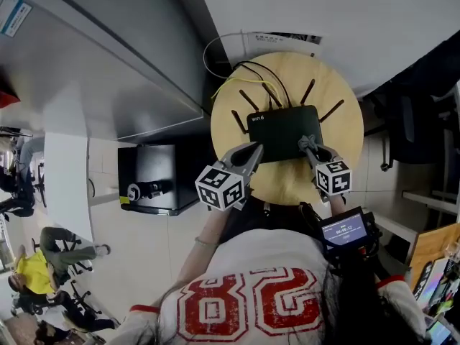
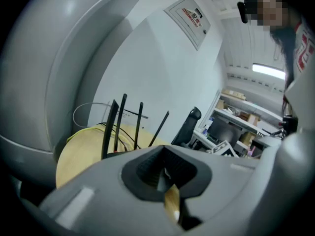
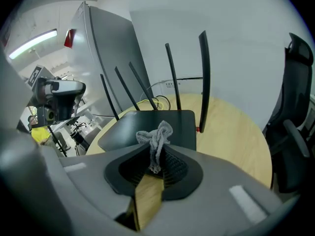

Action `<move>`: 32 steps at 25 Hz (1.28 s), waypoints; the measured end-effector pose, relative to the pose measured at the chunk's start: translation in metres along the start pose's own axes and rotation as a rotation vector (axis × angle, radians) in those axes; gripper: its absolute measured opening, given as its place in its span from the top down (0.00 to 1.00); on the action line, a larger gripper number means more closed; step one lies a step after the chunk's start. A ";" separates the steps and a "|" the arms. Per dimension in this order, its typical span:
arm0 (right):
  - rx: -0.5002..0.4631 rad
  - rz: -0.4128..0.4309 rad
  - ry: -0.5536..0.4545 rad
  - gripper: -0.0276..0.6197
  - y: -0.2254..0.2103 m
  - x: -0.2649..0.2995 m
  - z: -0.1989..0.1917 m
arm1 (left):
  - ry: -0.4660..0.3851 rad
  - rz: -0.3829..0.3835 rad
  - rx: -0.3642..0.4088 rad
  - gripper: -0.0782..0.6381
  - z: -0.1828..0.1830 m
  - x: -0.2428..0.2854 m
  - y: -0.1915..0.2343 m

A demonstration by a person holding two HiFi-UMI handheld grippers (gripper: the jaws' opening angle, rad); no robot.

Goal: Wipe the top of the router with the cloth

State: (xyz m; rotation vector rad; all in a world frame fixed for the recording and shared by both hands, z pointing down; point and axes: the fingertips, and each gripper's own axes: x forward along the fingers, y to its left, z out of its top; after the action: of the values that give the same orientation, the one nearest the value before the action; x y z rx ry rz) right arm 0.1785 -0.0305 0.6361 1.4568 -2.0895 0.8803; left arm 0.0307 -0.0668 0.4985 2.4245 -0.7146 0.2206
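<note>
Right fingers (image 3: 178,170) pinching one cloth (image 3: 156,133), one router (image 3: 124,132), one table (image 3: 231,127).

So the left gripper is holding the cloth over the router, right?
No. It is the right gripper that holds the cloth over the router, as the right gripper view shows; the left gripper holds nothing.

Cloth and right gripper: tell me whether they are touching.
Touching. In the right gripper view, the right gripper has its jaws closed on the cloth, which bunches out beyond them.
</note>
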 end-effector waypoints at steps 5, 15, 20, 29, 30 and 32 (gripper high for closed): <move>0.044 -0.008 0.006 0.87 0.009 -0.018 -0.021 | 0.022 -0.048 0.013 0.89 -0.003 0.013 -0.013; 0.073 -0.021 -0.011 0.87 -0.001 -0.022 -0.006 | 0.031 -0.080 0.011 0.89 -0.003 0.019 -0.021; 0.036 -0.047 -0.033 0.87 -0.025 -0.008 0.025 | 0.019 -0.042 0.000 0.89 0.000 0.012 -0.008; -0.120 -0.073 0.010 0.87 -0.053 0.028 0.062 | 0.012 0.024 -0.023 0.89 -0.004 -0.006 0.004; -0.125 -0.078 0.007 0.87 -0.055 0.031 0.065 | 0.013 0.030 -0.025 0.89 -0.005 -0.007 0.005; -0.136 -0.093 0.003 0.87 -0.061 0.035 0.069 | 0.013 0.045 -0.027 0.89 -0.006 -0.011 0.006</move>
State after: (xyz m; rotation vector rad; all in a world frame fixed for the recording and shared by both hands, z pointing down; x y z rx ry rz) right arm 0.2235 -0.1169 0.6265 1.4670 -2.0190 0.6907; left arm 0.0188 -0.0626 0.5026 2.3810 -0.7618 0.2425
